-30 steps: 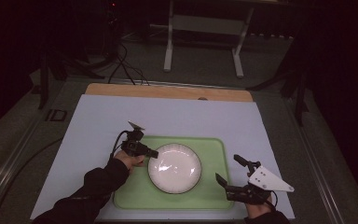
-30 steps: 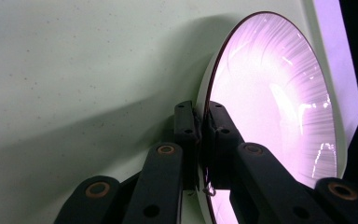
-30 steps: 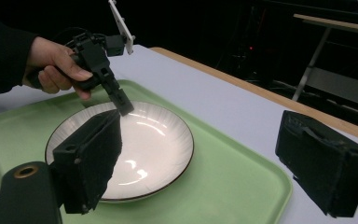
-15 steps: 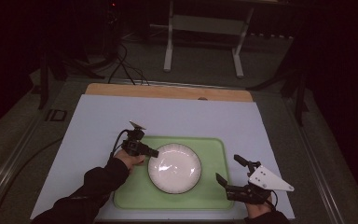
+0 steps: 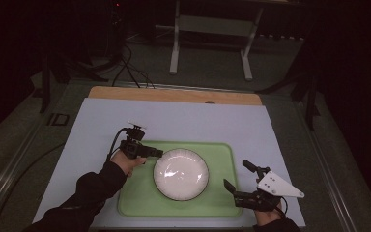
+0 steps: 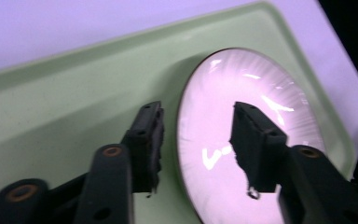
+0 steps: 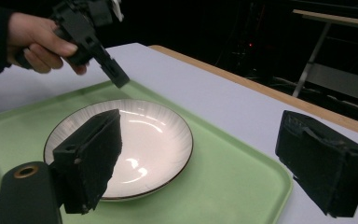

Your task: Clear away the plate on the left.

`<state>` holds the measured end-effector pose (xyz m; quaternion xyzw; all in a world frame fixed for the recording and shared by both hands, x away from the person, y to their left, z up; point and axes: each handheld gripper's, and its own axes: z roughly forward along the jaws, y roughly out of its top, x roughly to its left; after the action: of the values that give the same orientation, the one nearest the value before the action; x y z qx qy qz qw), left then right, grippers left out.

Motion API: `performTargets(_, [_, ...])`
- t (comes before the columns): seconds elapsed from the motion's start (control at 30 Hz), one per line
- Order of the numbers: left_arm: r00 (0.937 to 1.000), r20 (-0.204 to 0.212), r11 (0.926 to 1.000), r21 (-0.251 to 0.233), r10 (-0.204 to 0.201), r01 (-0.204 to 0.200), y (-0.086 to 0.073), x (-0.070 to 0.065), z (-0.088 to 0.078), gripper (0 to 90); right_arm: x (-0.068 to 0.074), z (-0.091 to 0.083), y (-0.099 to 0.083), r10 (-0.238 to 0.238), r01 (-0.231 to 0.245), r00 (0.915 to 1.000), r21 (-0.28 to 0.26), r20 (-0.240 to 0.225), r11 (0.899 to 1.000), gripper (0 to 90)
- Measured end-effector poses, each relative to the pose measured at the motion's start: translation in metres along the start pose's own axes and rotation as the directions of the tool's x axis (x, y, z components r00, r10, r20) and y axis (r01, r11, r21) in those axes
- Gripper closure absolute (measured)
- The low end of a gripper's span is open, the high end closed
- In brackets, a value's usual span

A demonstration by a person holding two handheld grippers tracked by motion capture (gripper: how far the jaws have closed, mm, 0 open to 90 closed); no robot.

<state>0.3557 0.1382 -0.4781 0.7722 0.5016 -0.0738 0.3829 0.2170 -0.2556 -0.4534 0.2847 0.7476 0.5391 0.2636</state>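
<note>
White plate (image 5: 180,174) sits flat in the middle of the green tray (image 5: 130,203), tray lies on the pale table cover (image 5: 198,121) near the person's edge. Plate has a thin dark rim and a ribbed inner surface with glare on it.

Left gripper (image 5: 157,153) hangs just above the plate's left edge, pointing right toward the plate. In the left gripper view (image 6: 198,135) its jaws have just been opening: they stand apart with the plate's rim (image 6: 179,140) showing in the gap below them, pads clear of it, nothing gripped. One jaw is over bare tray (image 6: 51,107), the other over the plate's white surface. The right gripper view shows the same tool (image 7: 116,74) lifted off the tray beside the plate's far rim, held in the person's left hand (image 7: 37,42) (dark sleeve behind it).

Right gripper (image 5: 239,176) is at the tray's right front corner, well apart from the plate, tips aimed left and up-table, grey three-cornered plate (image 5: 278,185) on top. In its own view (image 7: 196,154) the jaws are spread wide, nothing between them; plate (image 7: 135,140) lies ahead, partly behind the left-hand pad (image 7: 91,149).

Wooden strip (image 5: 174,94) runs along the table's far edge; a white stand (image 5: 210,24) is on the dark floor beyond.
</note>
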Motion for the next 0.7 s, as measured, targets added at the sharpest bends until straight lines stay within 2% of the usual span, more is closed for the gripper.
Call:
performTargets(0.03, [0.9999, 0.004, 0.9999, -0.005, 0.013, -0.013, 0.000, -0.002, -0.003, 49.9, 0.000, 0.000, 0.000, -0.001, 0.001, 1.0000, -0.001, 0.000, 1.000, 14.3])
performTargets(0.07, [0.9992, 0.014, 0.9992, -0.019, 0.037, -0.037, 0.000, -0.006, -0.010, 43.5, 0.000, 0.000, 0.000, -0.002, 0.002, 1.0000, 0.000, 0.001, 1.000, 14.3])
performTargets(0.1, [0.9992, 0.014, 0.9992, -0.019, 0.037, -0.037, 0.000, -0.006, -0.010, 41.4, 0.000, 0.000, 0.000, -0.002, 0.002, 1.0000, 0.000, 0.001, 1.000, 14.3])
performTargets(0.13, [0.9975, 0.046, 0.9981, -0.033, 0.053, -0.052, -0.001, -0.007, -0.014, 41.4, 0.000, 0.000, 0.000, -0.002, 0.002, 1.0000, 0.000, 0.001, 1.000, 14.3])
performTargets(0.17, [0.9937, 0.085, 0.9967, -0.038, 0.074, -0.071, -0.001, -0.008, -0.018, 35.2, 0.000, 0.000, 0.000, -0.002, 0.002, 1.0000, 0.000, 0.002, 1.000, 14.3])
performTargets(0.2, [0.9927, 0.082, 0.9947, -0.061, 0.088, -0.083, -0.002, -0.010, -0.023, 28.1, 0.000, 0.000, 0.000, -0.002, 0.002, 1.0000, -0.001, 0.002, 1.000, 14.3])
performTargets(0.27, [0.9906, 0.091, 0.9927, -0.074, 0.102, -0.095, -0.002, -0.011, -0.026, 26.2, 0.000, 0.000, 0.000, -0.002, 0.002, 1.0000, 0.000, 0.002, 1.000, 14.3])
performTargets(0.37, [0.9867, 0.090, 0.9875, -0.094, 0.135, -0.127, -0.003, -0.015, -0.032, 13.4, 0.000, 0.000, 0.000, -0.002, 0.002, 1.0000, 0.000, 0.002, 1.000, 14.3])
performTargets(0.4, [0.9834, 0.101, 0.9852, -0.098, 0.151, -0.141, -0.004, -0.016, -0.034, 12.3, 0.001, 0.000, 0.000, -0.004, 0.004, 1.0000, 0.001, 0.003, 1.000, 14.3])
performTargets(0.43, [0.9803, 0.109, 0.9832, -0.097, 0.165, -0.155, -0.004, -0.018, -0.036, 7.3, 0.001, 0.000, 0.000, -0.004, 0.004, 1.0000, 0.002, 0.003, 1.000, 14.3])
performTargets(0.47, [0.9739, 0.130, 0.9800, -0.094, 0.187, -0.175, -0.005, -0.020, -0.037, 1.3, 0.001, 0.000, 0.000, -0.004, 0.004, 1.0000, 0.001, 0.004, 1.000, 14.3])
performTargets(0.6, [0.9618, 0.133, 0.9665, -0.127, 0.239, -0.223, -0.009, -0.028, -0.045, 0.0, 0.002, -0.001, 0.000, -0.006, 0.006, 1.0000, 0.004, 0.007, 1.000, 14.3])
performTargets(0.7, [0.9536, 0.117, 0.9522, -0.165, 0.277, -0.257, -0.012, -0.034, -0.053, 0.0, 0.002, -0.002, 0.000, -0.007, 0.007, 0.9999, 0.004, 0.009, 1.000, 14.3])
